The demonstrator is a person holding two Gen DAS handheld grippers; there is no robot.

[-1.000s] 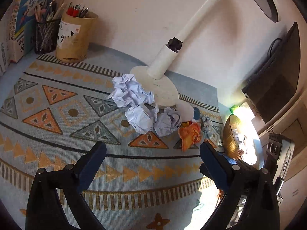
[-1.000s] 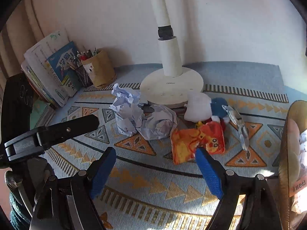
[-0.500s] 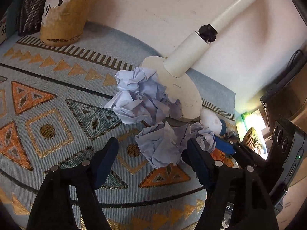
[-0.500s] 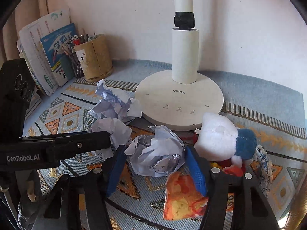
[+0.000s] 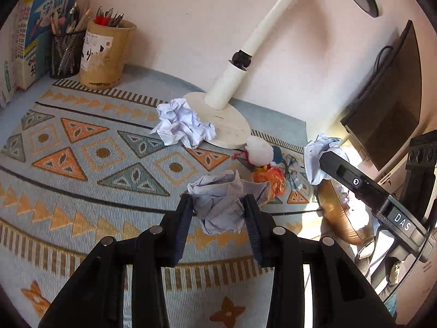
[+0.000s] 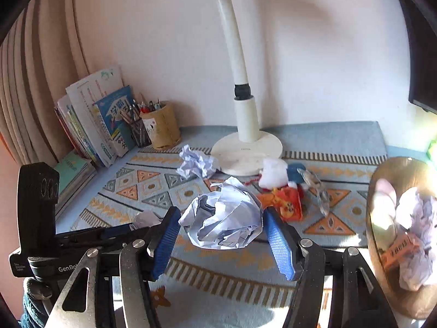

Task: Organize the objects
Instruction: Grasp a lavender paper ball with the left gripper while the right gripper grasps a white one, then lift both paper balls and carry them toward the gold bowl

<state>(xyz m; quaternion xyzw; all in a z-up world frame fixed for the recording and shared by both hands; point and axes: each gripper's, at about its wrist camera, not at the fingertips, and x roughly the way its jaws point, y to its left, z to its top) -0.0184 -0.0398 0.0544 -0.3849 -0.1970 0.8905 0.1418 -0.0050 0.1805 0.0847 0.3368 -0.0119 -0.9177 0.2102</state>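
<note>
My left gripper (image 5: 218, 207) is shut on a crumpled paper ball (image 5: 221, 205) and holds it above the patterned mat. My right gripper (image 6: 221, 224) is shut on another crumpled paper ball (image 6: 222, 218), also lifted; this ball shows in the left wrist view (image 5: 319, 158) at the right. A third paper ball (image 5: 183, 125) lies on the mat against the lamp base; it also shows in the right wrist view (image 6: 195, 164). A brown bin (image 6: 371, 218) at the right edge holds crumpled paper.
A white desk lamp (image 6: 245, 147) stands at the back. An orange wrapper (image 6: 284, 202), a white and blue plush (image 6: 275, 169) and a clear wrapper (image 6: 316, 188) lie beside it. Pen holders (image 5: 103, 52) and books (image 6: 92, 120) stand at the back left.
Both grippers closed on a paper ball each and lifted them off the mat, pulling back from the lamp. One paper ball stays by the lamp base.
</note>
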